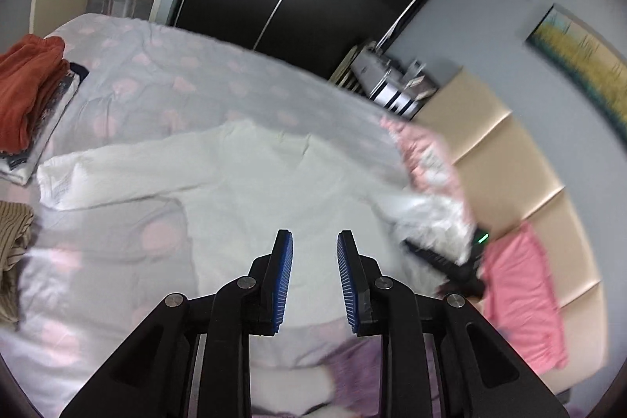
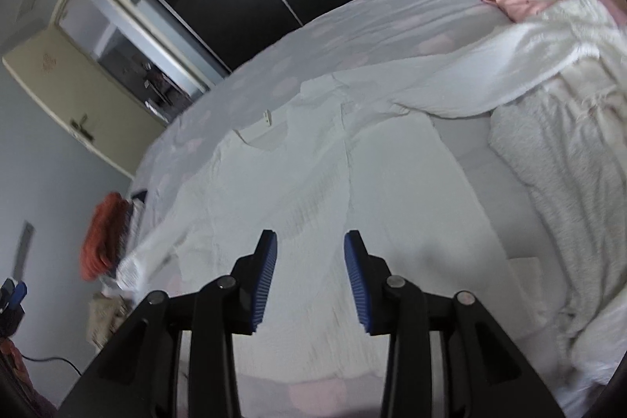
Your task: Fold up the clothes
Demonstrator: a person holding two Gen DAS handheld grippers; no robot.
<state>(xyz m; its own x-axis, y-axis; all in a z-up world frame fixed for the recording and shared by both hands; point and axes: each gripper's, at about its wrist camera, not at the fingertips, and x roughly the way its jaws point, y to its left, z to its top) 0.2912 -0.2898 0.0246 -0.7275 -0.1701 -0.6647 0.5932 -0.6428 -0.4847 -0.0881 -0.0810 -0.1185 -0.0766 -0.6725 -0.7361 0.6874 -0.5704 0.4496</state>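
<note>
At the left edge of the left wrist view, a stack of folded clothes [image 1: 27, 96] sits on the bed [image 1: 164, 73]. The white shirt [image 1: 243, 175] lies spread flat mid-frame, sleeves out. Both the left gripper [image 1: 314, 281] and right gripper [image 2: 310, 281] hang above it, jaws apart, holding nothing. Pink pillows [image 1: 525, 292] lie right.
</note>
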